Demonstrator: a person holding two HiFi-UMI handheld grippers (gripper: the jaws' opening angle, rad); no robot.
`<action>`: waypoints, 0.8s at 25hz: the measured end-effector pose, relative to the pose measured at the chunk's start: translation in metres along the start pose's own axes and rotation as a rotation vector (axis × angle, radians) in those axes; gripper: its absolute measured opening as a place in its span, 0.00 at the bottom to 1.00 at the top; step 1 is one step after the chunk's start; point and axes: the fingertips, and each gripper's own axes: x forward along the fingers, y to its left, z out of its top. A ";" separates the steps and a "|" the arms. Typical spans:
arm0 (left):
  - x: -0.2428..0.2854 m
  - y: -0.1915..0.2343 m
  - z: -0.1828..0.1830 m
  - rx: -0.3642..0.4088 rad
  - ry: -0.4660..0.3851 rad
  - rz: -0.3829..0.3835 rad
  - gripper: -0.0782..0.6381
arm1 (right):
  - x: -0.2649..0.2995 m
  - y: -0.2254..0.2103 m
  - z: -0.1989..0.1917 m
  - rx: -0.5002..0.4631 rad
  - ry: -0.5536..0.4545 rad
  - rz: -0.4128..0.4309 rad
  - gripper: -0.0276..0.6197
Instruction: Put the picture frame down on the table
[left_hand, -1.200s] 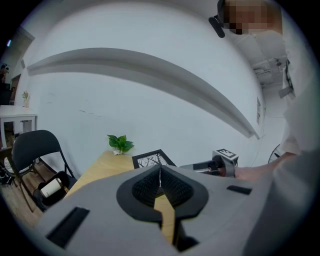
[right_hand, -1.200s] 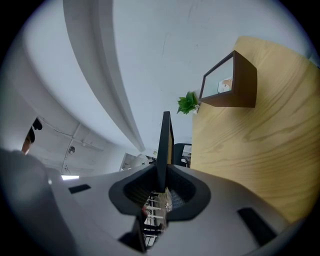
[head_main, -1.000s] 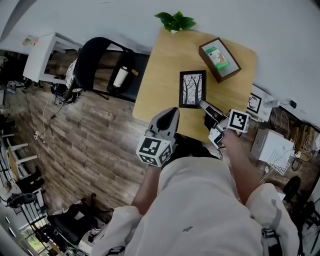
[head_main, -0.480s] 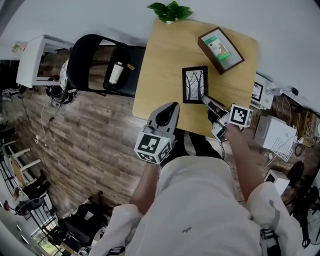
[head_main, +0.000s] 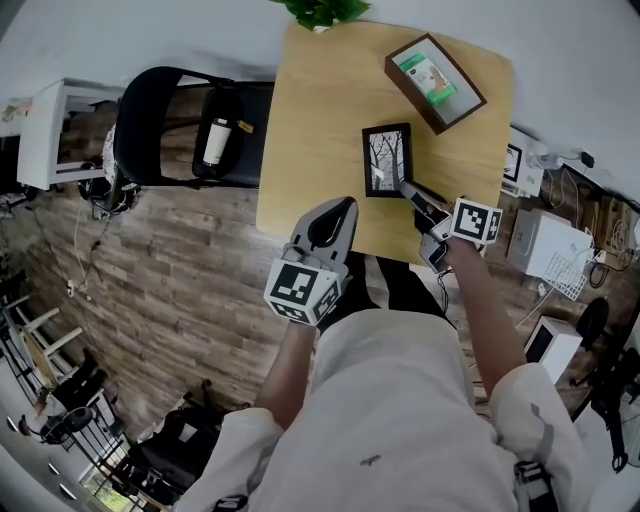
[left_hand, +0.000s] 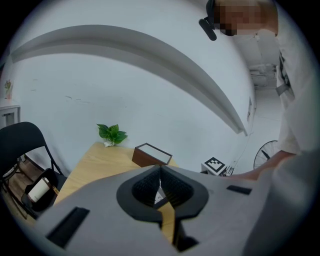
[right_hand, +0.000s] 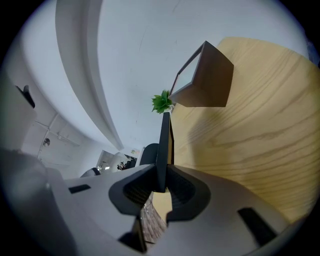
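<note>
My right gripper, jaws clamped on the picture frame, has sunk, bringing it face-up low over the worktop near the wooden box, so release is probably next; my left gripper is closed and empty.

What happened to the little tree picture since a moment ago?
The right claw carried the picture frame lower, toward the table, and keeps its grip on it. Whether the frame touches the wood yet cannot be told. The left claw stayed shut and empty by the table's near edge. The brown box and the plant did not move.
</note>
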 end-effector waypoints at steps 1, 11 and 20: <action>0.001 0.000 -0.001 -0.002 0.004 -0.005 0.12 | 0.001 -0.003 -0.001 -0.002 0.000 -0.007 0.15; 0.013 0.005 -0.014 -0.009 0.049 -0.037 0.12 | 0.014 -0.021 -0.003 -0.016 0.004 -0.050 0.15; 0.026 0.004 -0.018 -0.005 0.067 -0.067 0.12 | 0.014 -0.035 -0.002 -0.042 0.004 -0.095 0.15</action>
